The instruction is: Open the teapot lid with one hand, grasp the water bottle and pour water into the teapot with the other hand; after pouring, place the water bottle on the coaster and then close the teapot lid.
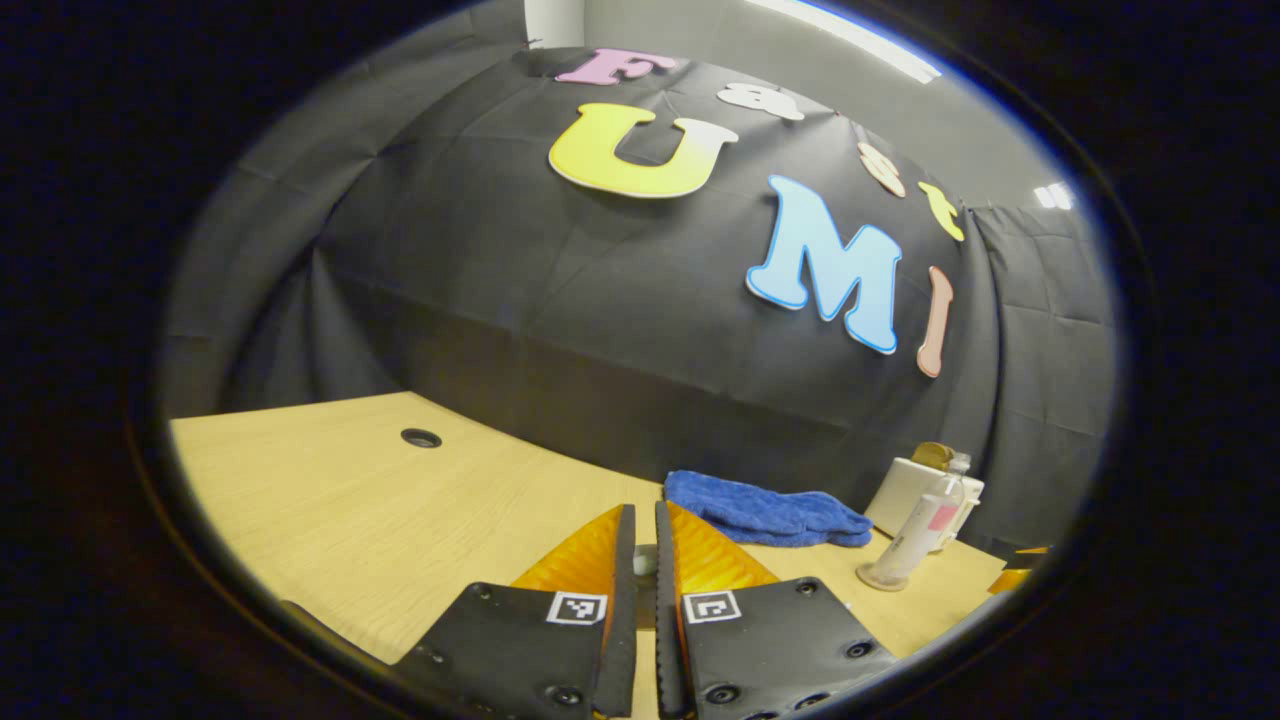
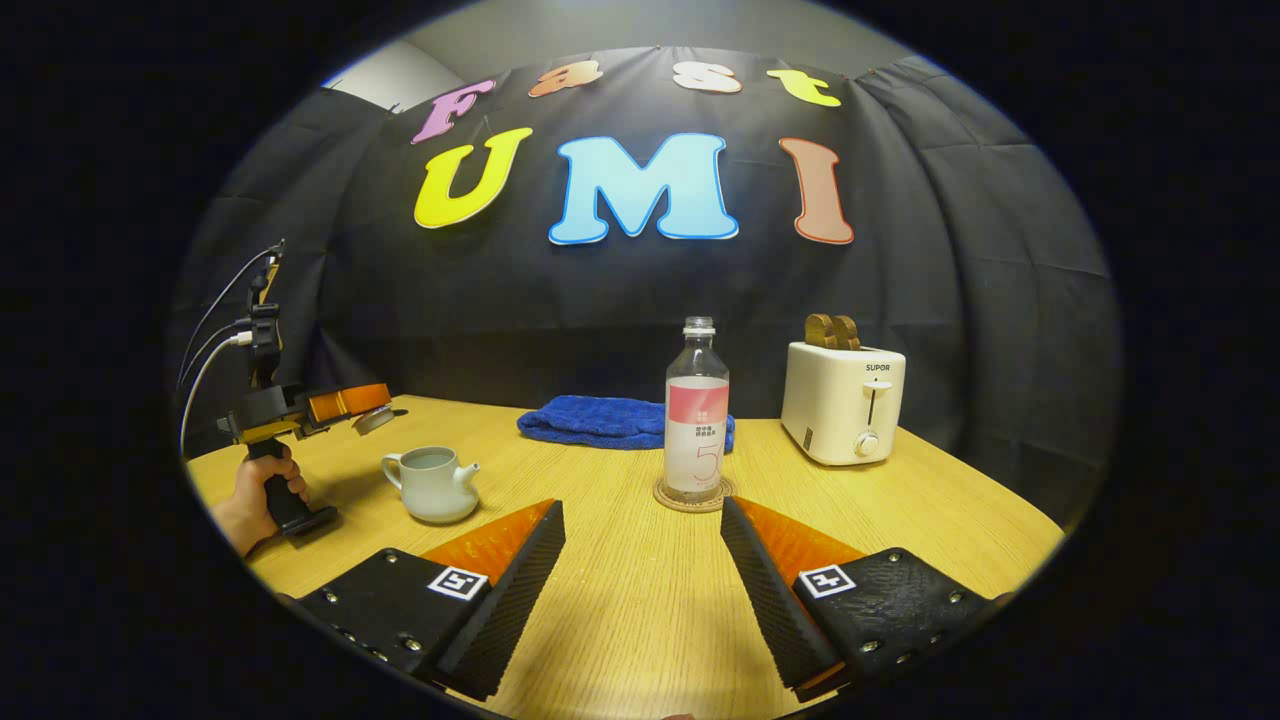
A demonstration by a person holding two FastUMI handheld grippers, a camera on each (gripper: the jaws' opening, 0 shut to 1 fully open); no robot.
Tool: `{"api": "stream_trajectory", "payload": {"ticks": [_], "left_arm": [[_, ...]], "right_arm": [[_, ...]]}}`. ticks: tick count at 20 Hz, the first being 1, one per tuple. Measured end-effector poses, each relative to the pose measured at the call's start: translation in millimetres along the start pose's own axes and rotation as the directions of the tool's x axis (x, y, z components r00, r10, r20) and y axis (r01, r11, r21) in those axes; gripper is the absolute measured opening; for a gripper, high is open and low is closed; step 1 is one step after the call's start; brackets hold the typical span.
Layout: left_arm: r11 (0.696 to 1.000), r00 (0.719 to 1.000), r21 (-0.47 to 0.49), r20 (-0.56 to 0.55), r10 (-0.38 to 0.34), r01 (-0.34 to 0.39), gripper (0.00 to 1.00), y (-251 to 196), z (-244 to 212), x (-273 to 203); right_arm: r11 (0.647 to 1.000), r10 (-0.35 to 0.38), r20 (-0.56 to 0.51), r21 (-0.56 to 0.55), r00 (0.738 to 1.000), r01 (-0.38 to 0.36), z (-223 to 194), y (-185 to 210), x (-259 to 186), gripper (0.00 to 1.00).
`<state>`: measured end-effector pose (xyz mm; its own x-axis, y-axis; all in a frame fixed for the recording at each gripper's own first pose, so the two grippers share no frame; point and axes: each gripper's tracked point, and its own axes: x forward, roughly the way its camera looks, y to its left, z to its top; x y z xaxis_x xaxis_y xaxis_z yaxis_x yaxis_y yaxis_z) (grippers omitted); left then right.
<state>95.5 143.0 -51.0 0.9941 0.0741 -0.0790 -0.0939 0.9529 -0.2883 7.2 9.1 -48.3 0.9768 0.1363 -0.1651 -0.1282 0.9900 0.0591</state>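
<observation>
The clear water bottle (image 2: 696, 420) with a pink label stands upright on a round coaster (image 2: 662, 494) at mid-table, straight ahead of my right gripper (image 2: 640, 515), which is open and well short of it. The pale teapot (image 2: 432, 485) sits to the left with its top uncovered. Beyond it a hand holds my left gripper (image 2: 362, 403) raised above the table, shut on the small teapot lid (image 2: 374, 419). In the left gripper view the lid (image 1: 645, 562) shows as a pale sliver between the nearly closed fingers, and the bottle (image 1: 922, 530) stands far right.
A blue towel (image 2: 600, 420) lies folded behind the bottle. A white toaster (image 2: 842, 400) with toast in it stands at the back right. The wooden table (image 1: 330, 500) has a cable hole (image 1: 421, 437) at its far left.
</observation>
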Motion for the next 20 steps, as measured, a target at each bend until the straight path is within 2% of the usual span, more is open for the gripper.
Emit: {"api": "stream_trajectory", "payload": {"ticks": [2, 3, 4, 5, 7, 9, 12, 13, 14, 19, 20], "left_arm": [[1.000, 1.000, 0.004, 0.023, -0.018, 0.018, 0.14, -15, 12, -9], [0.999, 0.999, 0.011, 0.039, -0.037, 0.036, 0.17, -28, 19, -14], [0.998, 0.998, 0.027, 0.046, -0.051, 0.050, 0.14, -40, 21, -18], [0.997, 0.997, 0.052, 0.045, -0.066, 0.063, 0.17, -51, 20, -20], [0.990, 0.995, 0.103, 0.018, -0.097, 0.095, 0.14, -74, 9, -21], [0.982, 0.992, 0.140, -0.023, -0.126, 0.128, 0.15, -90, -10, -18], [0.970, 0.989, 0.200, -0.079, -0.128, 0.141, 0.17, -95, -30, -10], [0.968, 0.986, 0.199, -0.091, -0.140, 0.156, 0.14, -98, -33, -9], [0.967, 0.984, 0.197, -0.099, -0.146, 0.163, 0.17, -100, -37, -7], [0.956, 0.980, 0.241, -0.144, -0.139, 0.171, 0.17, -102, -53, -3], [0.954, 0.978, 0.243, -0.153, -0.139, 0.174, 0.14, -102, -56, -1]], "right_arm": [[1.000, 0.012, 0.011, 0.022, 1.000, -0.012, 3, 1, -3, 0.97], [1.000, 0.007, 0.015, 0.025, 1.000, -0.007, 3, -3, -3, 0.97], [1.000, 0.000, 0.014, 0.026, 1.000, 0.000, 3, -5, -4, 0.97], [1.000, -0.004, 0.013, 0.029, 1.000, 0.003, 2, -6, -4, 0.97], [1.000, -0.001, 0.005, 0.028, 1.000, 0.001, 0, -2, -3, 0.97], [1.000, 0.005, -0.007, 0.018, 1.000, -0.005, -3, 0, -2, 0.97], [1.000, 0.016, -0.020, 0.003, 1.000, -0.016, -8, 6, -1, 0.97], [1.000, 0.020, -0.028, 0.003, 0.999, -0.020, -10, 7, -1, 0.97], [1.000, 0.024, -0.038, 0.004, 0.999, -0.024, -12, 7, 0, 0.97], [1.000, 0.031, -0.030, 0.002, 0.999, -0.030, -9, 9, -1, 0.97], [1.000, 0.029, -0.027, -0.001, 0.999, -0.029, -9, 10, 0, 0.97]]}}
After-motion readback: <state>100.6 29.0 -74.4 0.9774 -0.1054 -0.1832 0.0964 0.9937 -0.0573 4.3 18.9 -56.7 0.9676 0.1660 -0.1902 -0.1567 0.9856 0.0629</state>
